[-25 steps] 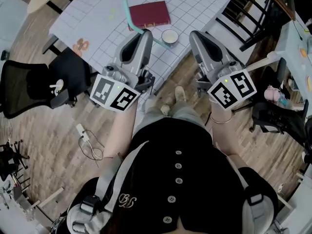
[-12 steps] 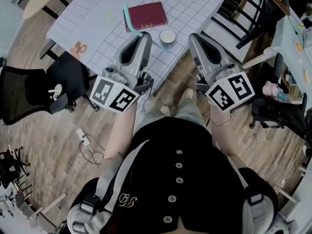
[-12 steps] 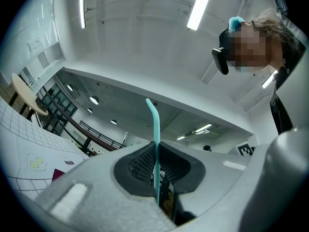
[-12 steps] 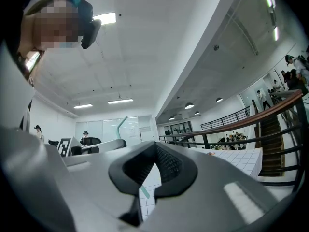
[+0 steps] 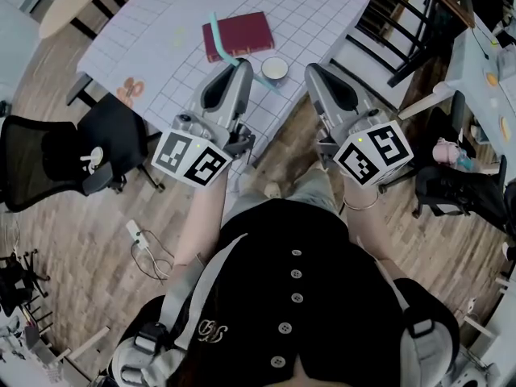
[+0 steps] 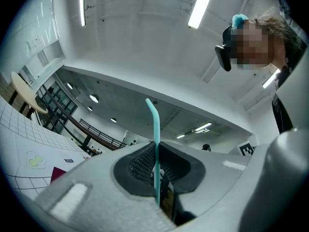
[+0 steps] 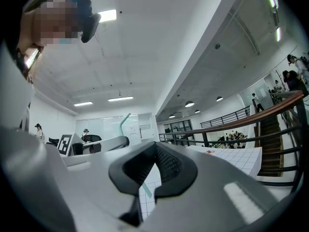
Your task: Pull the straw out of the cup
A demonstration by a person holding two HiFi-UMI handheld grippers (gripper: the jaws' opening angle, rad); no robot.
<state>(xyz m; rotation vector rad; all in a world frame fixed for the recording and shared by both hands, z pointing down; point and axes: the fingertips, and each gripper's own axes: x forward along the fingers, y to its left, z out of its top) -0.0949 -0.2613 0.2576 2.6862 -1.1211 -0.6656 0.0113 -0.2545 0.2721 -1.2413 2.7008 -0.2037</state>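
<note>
A thin teal straw (image 5: pixel 218 32) with a bent top is pinched in my left gripper (image 5: pixel 242 63), which is shut on it. In the left gripper view the straw (image 6: pixel 155 129) stands upright between the black pads of that gripper (image 6: pixel 157 151). Its lower end slants past the small white cup (image 5: pixel 275 68) near the table's front edge and appears clear of the rim. My right gripper (image 5: pixel 313 69) hovers just right of the cup, jaws together and holding nothing. The right gripper view shows its closed tips (image 7: pixel 155 146) and the straw's bent top (image 7: pixel 124 121) beyond.
The white gridded table (image 5: pixel 161 31) carries a dark red book (image 5: pixel 238 35) behind the cup and an orange mark at its left edge. A black office chair (image 5: pixel 48 147) stands to the left. Dark railings (image 5: pixel 403 22) run along the right. A cable lies on the wooden floor (image 5: pixel 145 240).
The head view has drifted, so the table sits slightly lower in the picture. Both grippers keep nearly the same pose, the left still holding the straw.
</note>
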